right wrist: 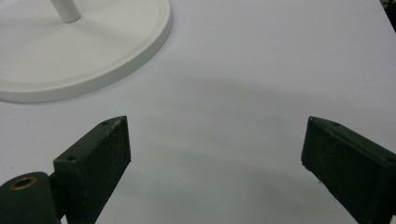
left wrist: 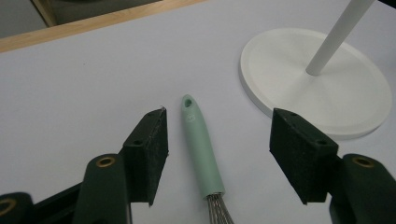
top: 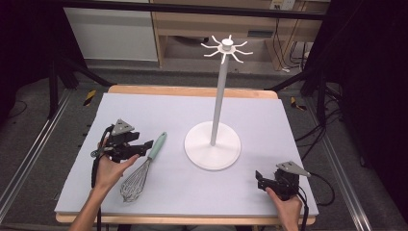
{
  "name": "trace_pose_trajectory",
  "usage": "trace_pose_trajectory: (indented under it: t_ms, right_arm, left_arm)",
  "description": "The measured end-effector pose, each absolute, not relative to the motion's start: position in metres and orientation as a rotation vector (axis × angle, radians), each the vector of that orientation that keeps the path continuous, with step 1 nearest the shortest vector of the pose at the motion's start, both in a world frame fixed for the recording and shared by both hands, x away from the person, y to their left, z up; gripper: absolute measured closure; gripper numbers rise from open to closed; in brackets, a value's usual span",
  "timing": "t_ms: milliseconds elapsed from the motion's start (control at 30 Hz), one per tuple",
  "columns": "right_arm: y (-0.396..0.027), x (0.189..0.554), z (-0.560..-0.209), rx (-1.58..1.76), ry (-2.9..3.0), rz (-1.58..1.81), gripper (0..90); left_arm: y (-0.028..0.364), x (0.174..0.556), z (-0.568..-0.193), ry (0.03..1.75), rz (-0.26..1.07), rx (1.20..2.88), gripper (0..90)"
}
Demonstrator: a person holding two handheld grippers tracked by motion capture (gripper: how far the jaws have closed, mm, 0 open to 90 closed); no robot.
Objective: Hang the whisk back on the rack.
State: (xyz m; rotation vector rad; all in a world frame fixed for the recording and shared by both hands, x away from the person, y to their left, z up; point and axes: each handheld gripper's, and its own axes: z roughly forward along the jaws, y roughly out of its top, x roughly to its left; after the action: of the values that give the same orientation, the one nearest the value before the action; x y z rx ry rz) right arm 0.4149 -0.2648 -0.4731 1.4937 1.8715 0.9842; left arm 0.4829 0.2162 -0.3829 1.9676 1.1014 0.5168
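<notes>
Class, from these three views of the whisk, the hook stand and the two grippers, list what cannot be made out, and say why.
- Whisk: the left gripper view's bottom edge cuts off its wire head.
- Hook stand: the right gripper view's top edge cuts off its pole and hooks.
- Left gripper: in the high view its jaws are too small and dark to judge their gap around the handle.
- Right gripper: the hand hides its rear.

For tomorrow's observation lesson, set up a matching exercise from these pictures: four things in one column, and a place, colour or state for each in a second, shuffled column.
Column A
1. whisk
2. white stand
3. left claw
4. right claw

Column B
a. open above bare table surface near the front right corner
b. upright at the table's middle, hooks on top
c. open with a mint-green handle between its jaws
d. lying flat, wire end towards the person

Pairs: 1-d, 2-b, 3-c, 4-a
</notes>
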Motion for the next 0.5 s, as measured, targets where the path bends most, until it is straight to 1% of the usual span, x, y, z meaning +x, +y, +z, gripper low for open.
trace_pose_trajectory:
  t_ms: [500]
  right_arm:
    - [-0.265, 0.415, -0.473, 1.495, 1.876, 0.981, 8.7]
  left_arm:
    - [0.205, 0.495, -0.389, 1.123, 0.48, 2.074, 38.7]
